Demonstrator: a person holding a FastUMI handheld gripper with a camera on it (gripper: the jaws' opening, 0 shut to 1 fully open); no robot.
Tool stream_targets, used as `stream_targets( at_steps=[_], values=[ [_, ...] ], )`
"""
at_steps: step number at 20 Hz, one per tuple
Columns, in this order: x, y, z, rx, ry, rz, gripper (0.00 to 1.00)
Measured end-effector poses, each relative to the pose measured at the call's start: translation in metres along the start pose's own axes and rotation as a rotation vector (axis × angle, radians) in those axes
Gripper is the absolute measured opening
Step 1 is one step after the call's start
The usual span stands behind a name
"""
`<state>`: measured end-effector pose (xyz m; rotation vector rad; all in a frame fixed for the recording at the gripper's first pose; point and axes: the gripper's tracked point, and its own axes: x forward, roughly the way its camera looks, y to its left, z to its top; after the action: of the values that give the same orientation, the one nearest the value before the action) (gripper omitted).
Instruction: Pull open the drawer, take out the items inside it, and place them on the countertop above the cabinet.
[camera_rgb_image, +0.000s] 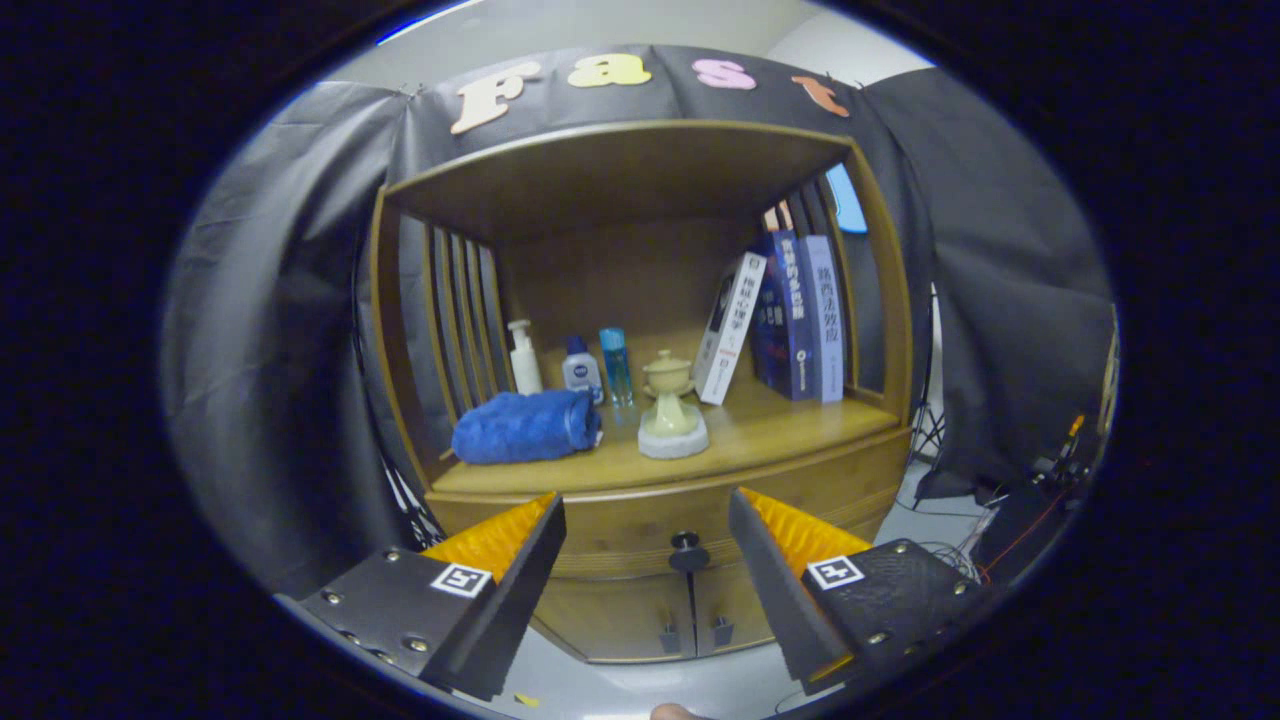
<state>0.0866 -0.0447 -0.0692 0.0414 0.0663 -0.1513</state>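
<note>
Gripper view: gripper (647, 510) fingers spread wide, holding nothing. Drawer (640, 535) shut, under countertop (790, 435) of wooden cabinet (880, 300); dark round knob (688, 545) sits between fingers, just beyond tips. Judgement: drawer rigid wood, likely slides stiffly; knob small, smooth, could slip — pinch behind its head, pull straight. Contents hidden.
</note>
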Motion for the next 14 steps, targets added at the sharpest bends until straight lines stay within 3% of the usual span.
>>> stream_targets(
  at_steps=[7, 14],
  values=[
    [-0.061, -0.021, 0.065, -0.1, -0.108, 0.024, 0.99],
    [-0.09, -0.053, 0.08, -0.127, -0.14, 0.04, 0.99]
  ],
)
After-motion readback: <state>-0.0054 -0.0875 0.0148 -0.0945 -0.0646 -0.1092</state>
